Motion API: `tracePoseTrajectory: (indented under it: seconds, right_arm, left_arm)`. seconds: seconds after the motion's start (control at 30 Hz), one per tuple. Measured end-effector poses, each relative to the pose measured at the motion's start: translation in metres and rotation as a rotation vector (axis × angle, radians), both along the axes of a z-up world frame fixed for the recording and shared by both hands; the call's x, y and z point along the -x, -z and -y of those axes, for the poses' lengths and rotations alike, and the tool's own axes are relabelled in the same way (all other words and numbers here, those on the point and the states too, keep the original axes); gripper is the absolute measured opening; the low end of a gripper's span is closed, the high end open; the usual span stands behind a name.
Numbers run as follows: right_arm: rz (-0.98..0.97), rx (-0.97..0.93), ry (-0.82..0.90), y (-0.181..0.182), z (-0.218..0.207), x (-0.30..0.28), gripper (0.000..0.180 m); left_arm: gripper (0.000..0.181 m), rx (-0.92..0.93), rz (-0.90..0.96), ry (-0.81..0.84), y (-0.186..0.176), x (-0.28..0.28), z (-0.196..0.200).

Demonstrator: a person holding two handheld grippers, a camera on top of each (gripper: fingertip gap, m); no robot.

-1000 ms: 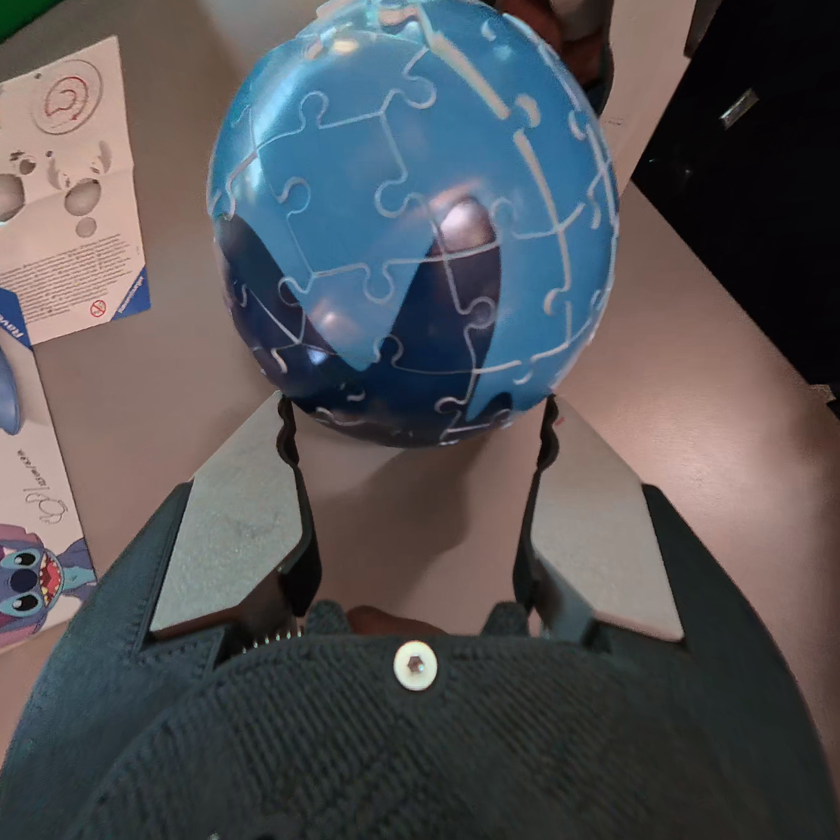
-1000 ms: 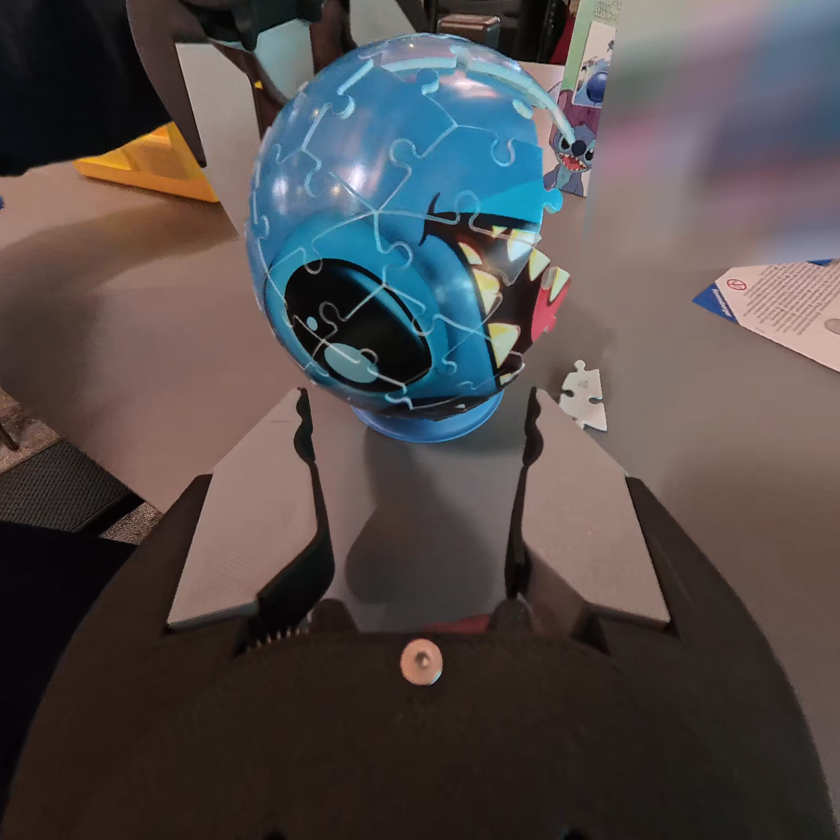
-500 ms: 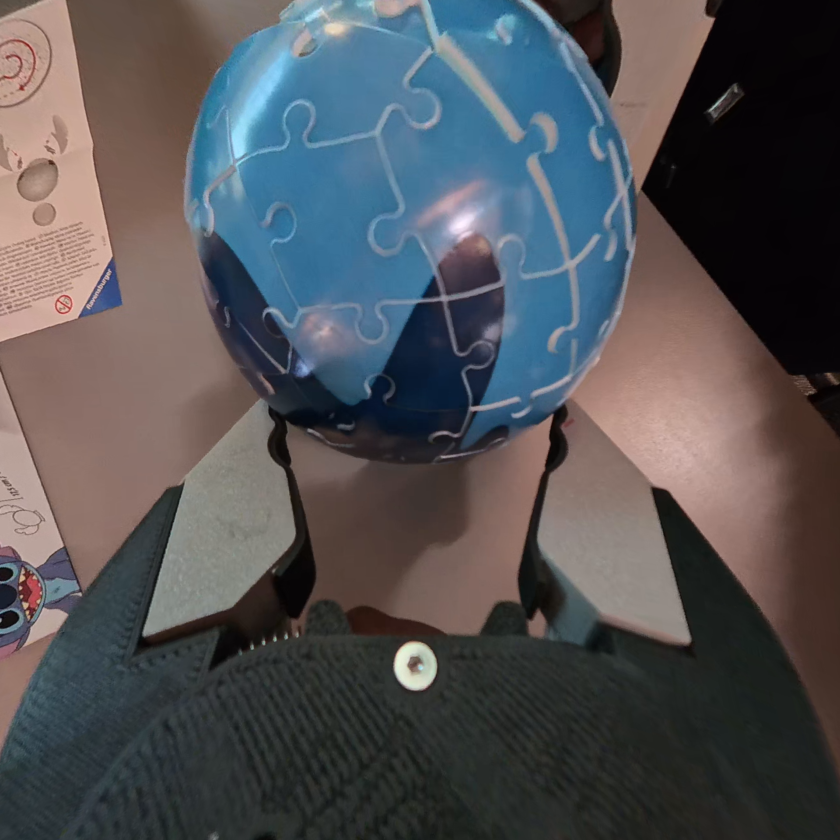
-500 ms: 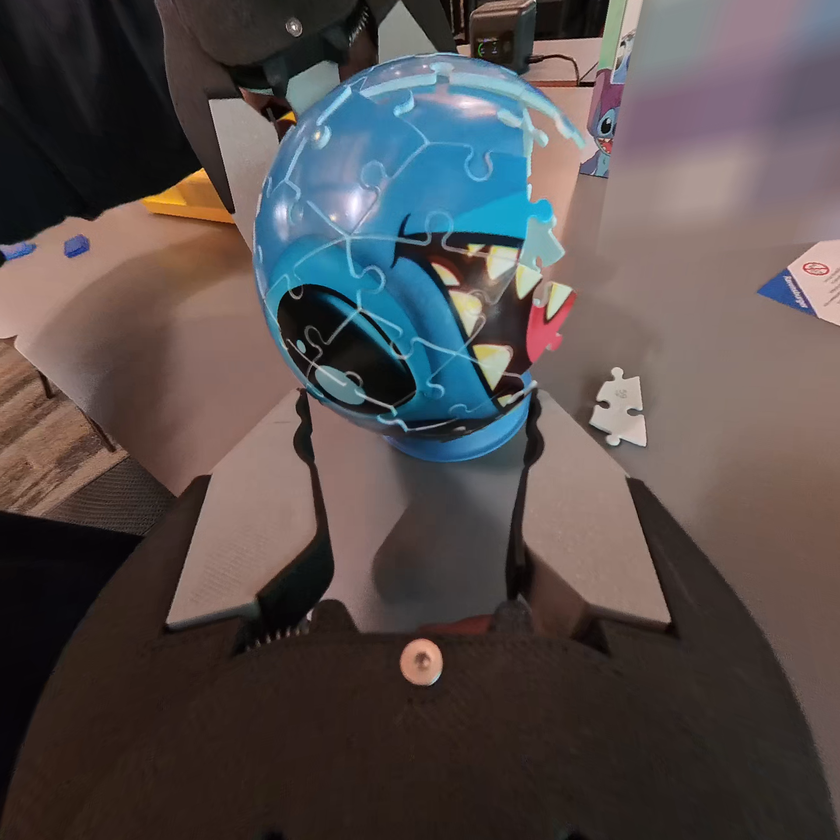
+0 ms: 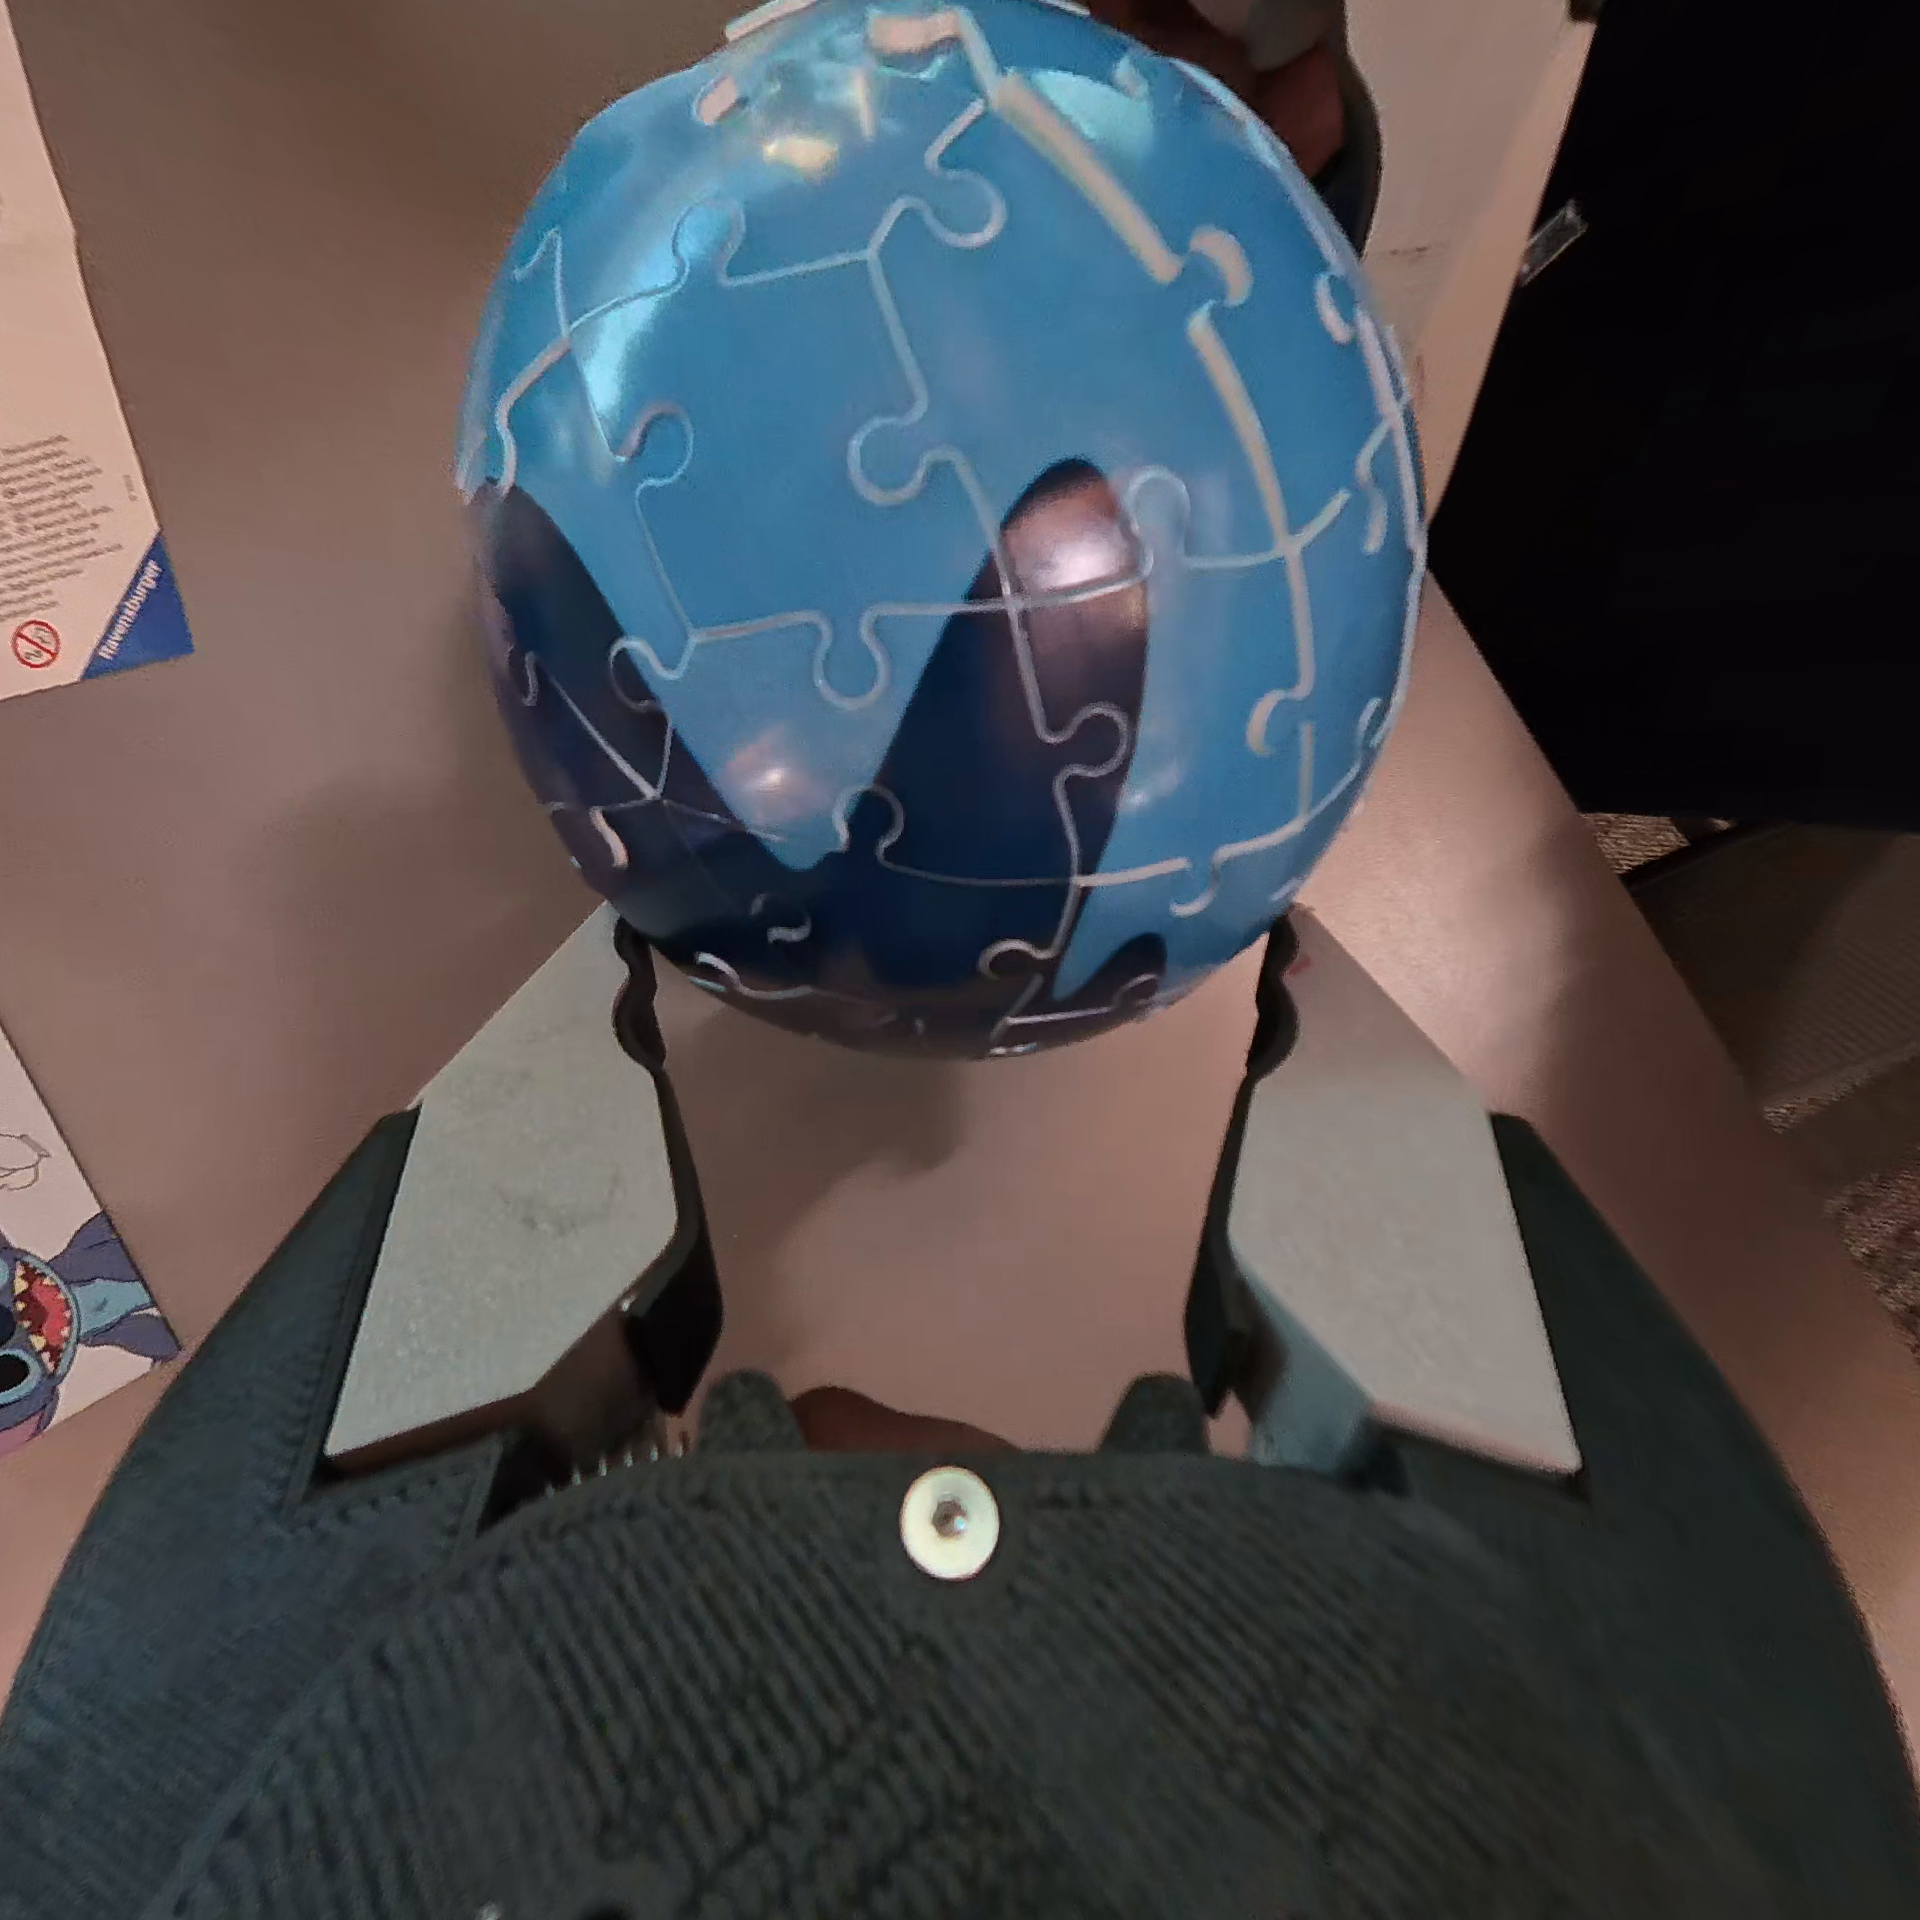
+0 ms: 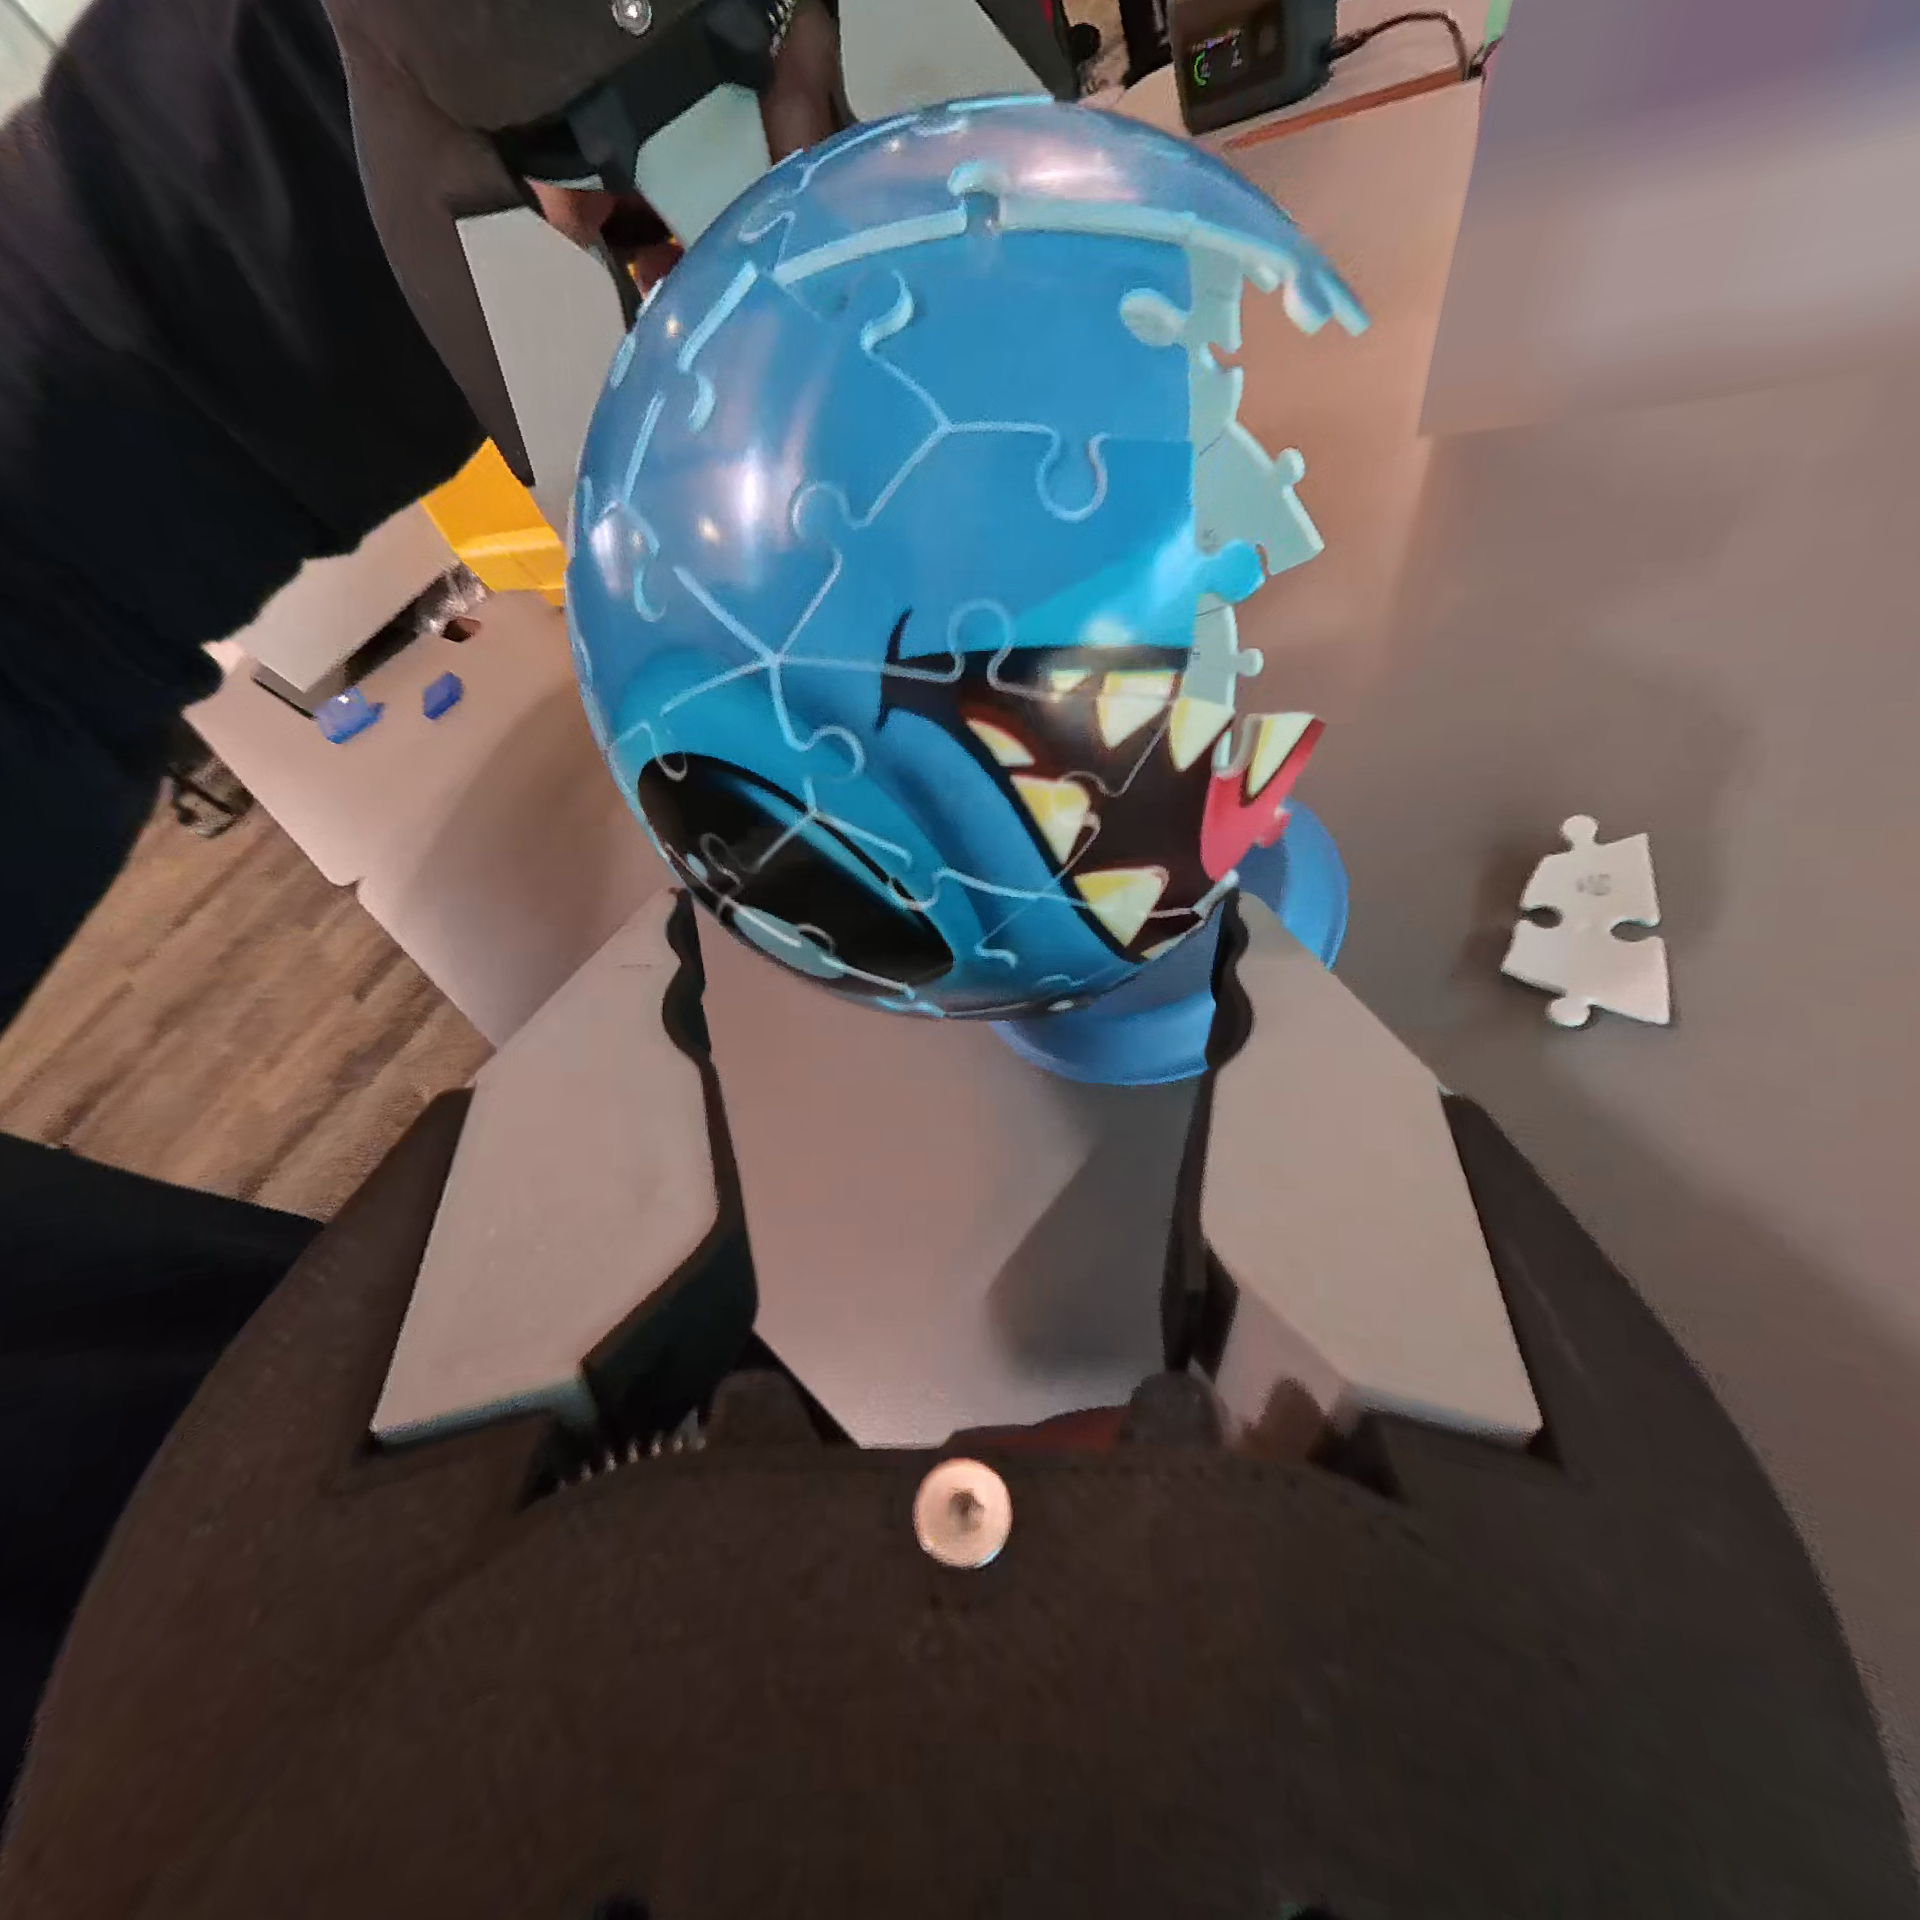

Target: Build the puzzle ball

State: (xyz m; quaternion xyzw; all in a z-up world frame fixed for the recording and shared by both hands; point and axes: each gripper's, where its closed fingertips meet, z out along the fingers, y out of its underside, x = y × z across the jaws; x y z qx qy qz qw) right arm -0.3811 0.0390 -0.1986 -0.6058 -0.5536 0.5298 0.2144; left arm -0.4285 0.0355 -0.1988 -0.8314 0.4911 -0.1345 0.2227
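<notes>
The blue puzzle ball (image 5: pixel 935 540) fills the left wrist view, plain blue and dark blue on this side. In the right wrist view the ball (image 6: pixel 894 623) shows an eye and a toothed mouth, with a jagged open gap on its right side. It is tilted and sits off its blue stand (image 6: pixel 1288 956), which shows at its lower right. A loose white piece (image 6: pixel 1590 925) lies face down on the table to the right. My left gripper (image 5: pixel 951 956) is open, fingertips at the ball's underside. My right gripper (image 6: pixel 951 935) is open, its tips against the ball's lower part.
A folded instruction sheet (image 5: pixel 73 499) and a printed cartoon sheet (image 5: pixel 52 1309) lie left of the ball. A person's dark sleeve (image 6: pixel 156 364), a yellow object (image 6: pixel 499 520) and small blue blocks (image 6: pixel 353 717) are at the left. The table edge and wood floor (image 6: pixel 156 987) are at the left. My right fingertips sit around 7 centimetres from my left ones. My right tips are roughly 7 centimetres from the loose white piece (image 6: pixel 1590 925).
Both grippers have closed in on the ball. The ball has tipped off its stand, which now shows at its lower right. The open gap has turned further into the right view.
</notes>
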Motion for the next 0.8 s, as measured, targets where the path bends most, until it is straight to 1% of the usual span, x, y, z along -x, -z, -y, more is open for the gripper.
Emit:
tracePoseTrajectory:
  seconds: [0.13, 0.47, 0.67, 0.8]
  right_arm:
    - [0.027, 0.072, -0.008, 0.004, 0.003, -0.001, 0.097]
    - [0.043, 0.167, 0.007, 0.002, -0.002, -0.003, 0.096]
    - [0.055, 0.142, -0.014, 0.006, -0.005, -0.007, 0.09]
    - [0.062, 0.097, -0.024, 0.002, -0.017, -0.019, 0.092]
  left_arm:
    - [0.114, 0.06, -0.011, 0.005, 0.007, 0.001, 0.004]
    - [0.115, 0.101, -0.005, 0.018, 0.013, 0.002, 0.001]
    - [0.113, 0.09, 0.031, 0.013, 0.015, 0.004, 0.0]
    - [0.11, 0.081, 0.048, -0.009, 0.012, 0.008, 0.006]
